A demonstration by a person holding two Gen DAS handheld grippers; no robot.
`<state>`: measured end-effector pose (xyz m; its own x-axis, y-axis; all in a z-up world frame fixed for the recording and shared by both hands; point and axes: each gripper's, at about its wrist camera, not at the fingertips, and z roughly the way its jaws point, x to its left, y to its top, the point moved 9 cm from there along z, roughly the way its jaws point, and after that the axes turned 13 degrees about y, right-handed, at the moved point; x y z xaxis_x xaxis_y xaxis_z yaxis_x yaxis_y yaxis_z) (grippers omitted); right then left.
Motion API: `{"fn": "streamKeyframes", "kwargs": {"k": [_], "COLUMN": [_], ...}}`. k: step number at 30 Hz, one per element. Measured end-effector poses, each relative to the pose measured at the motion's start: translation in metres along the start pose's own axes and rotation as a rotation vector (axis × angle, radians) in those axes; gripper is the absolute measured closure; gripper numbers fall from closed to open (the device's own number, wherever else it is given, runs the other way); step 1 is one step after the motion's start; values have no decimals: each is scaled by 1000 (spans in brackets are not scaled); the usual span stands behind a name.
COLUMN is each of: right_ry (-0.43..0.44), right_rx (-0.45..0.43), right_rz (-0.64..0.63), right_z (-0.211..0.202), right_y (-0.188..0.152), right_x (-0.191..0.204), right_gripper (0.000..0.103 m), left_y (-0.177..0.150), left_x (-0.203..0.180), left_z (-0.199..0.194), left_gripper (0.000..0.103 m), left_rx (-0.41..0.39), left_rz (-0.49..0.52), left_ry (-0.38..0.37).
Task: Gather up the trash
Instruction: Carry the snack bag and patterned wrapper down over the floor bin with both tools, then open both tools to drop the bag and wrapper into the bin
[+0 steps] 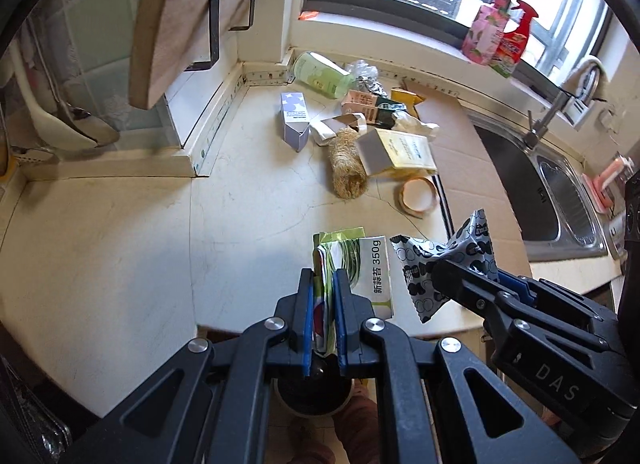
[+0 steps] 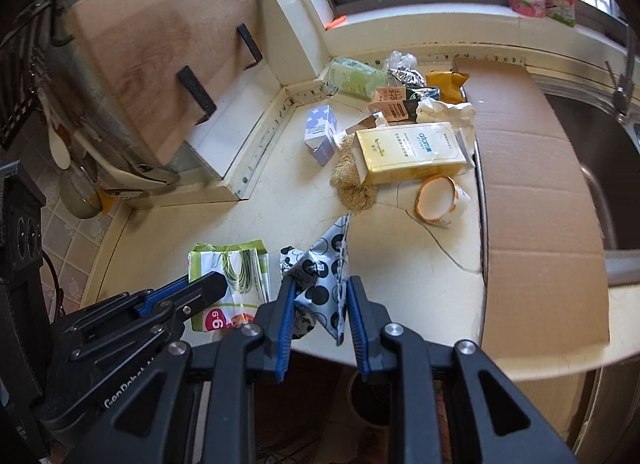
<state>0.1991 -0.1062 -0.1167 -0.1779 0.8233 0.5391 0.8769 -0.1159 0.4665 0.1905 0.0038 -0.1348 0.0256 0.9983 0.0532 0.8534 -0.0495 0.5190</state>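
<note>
My left gripper (image 1: 323,280) is shut on a folded green-and-white vegetable bag (image 1: 372,264), which hangs above the front edge of the cream counter (image 1: 248,223). Beside it on the right, my right gripper (image 1: 440,268) is shut on a crumpled black-and-white patterned wrapper (image 1: 472,240). In the right wrist view the wrapper (image 2: 320,264) sits pinched between the blue pads of the right gripper (image 2: 322,284), clear of the counter. The left gripper (image 2: 216,284) with the green bag (image 2: 232,264) is to its left.
More litter lies at the back of the counter: a purple carton (image 1: 294,119), a green pack (image 1: 320,73), a yellow box (image 1: 408,151), a straw brush (image 1: 348,163), a tape roll (image 1: 418,193). Flat cardboard (image 1: 468,151) borders the sink (image 1: 560,191). A round dark container (image 1: 312,396) stands below the counter edge.
</note>
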Motion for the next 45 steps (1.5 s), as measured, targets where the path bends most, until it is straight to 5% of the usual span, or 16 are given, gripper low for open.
{"fn": "streamKeyframes", "kwargs": {"k": [10, 22, 34, 45], "right_ry": [-58, -66, -77, -127], "right_rx": [-42, 70, 241, 339], "right_rz": [2, 97, 198, 167], "right_z": [-47, -38, 35, 177], "right_y": [-62, -134, -239, -318], "right_x": [21, -19, -117, -201], "right_gripper": [78, 78, 78, 76], "left_y": [-50, -124, -234, -319], "left_x": [-6, -23, -48, -44], "left_z": [-42, -11, 104, 239], "left_gripper": [96, 96, 96, 92], "left_rx": [-37, 105, 305, 352], "left_rz": [77, 83, 13, -1], "left_ry": [-40, -41, -20, 3]}}
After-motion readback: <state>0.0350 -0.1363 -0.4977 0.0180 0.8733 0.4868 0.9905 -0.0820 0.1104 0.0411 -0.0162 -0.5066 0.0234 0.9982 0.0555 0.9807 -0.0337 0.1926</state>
